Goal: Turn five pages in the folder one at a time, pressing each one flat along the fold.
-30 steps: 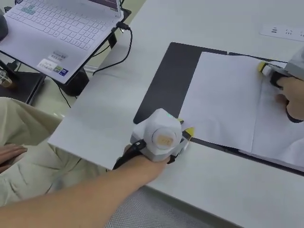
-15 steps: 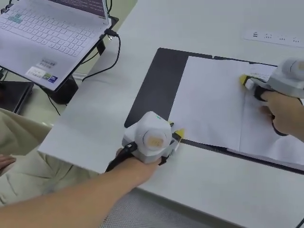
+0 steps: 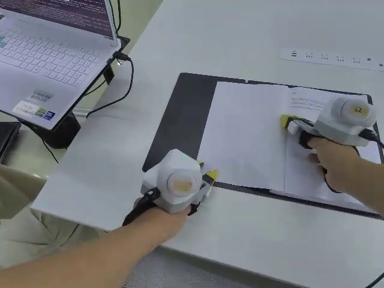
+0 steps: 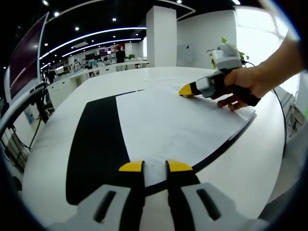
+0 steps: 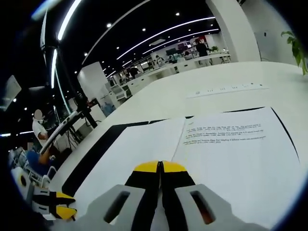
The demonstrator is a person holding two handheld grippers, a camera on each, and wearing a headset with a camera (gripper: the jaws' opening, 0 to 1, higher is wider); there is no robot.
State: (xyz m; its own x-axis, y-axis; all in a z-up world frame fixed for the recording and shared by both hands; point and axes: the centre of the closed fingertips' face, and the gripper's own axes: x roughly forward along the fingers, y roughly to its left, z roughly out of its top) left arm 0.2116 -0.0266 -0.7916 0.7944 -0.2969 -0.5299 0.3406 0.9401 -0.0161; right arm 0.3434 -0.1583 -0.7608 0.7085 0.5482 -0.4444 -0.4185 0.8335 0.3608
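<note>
Black and flat, the open folder [image 3: 180, 120] lies on the white tabletop [image 3: 240, 36] in front of the person. Its bare left cover is exposed, and a blank white page [image 3: 246, 132] lies turned over onto it. A page with a few lines of print at its top [image 3: 306, 99] lies on the right half. The fold [image 3: 284, 168] between them has its long axis running from the folder's near edge straight away to its far edge. The right gripper [image 3: 287, 123], white-bodied with yellow-tipped jaws, has its jaws closed together on nothing, tips at the fold about a third of the way down from the far edge. Whether they actually bear on the paper is hard to tell from the head view. This hand is plainly the nearer one to the fold, so a press would most likely run along that line toward the person. The left gripper [image 3: 210, 176] sits well apart from the fold, at the near left corner of the blank page. Its jaws are only narrowly parted and grip nothing, their tips at the paper's near edge. Beyond the folder a white power strip [image 3: 330, 58] lies near the table's far side. Off the left edge stands an open silver laptop [image 3: 48, 60] with a black cable [image 3: 123, 84].
</note>
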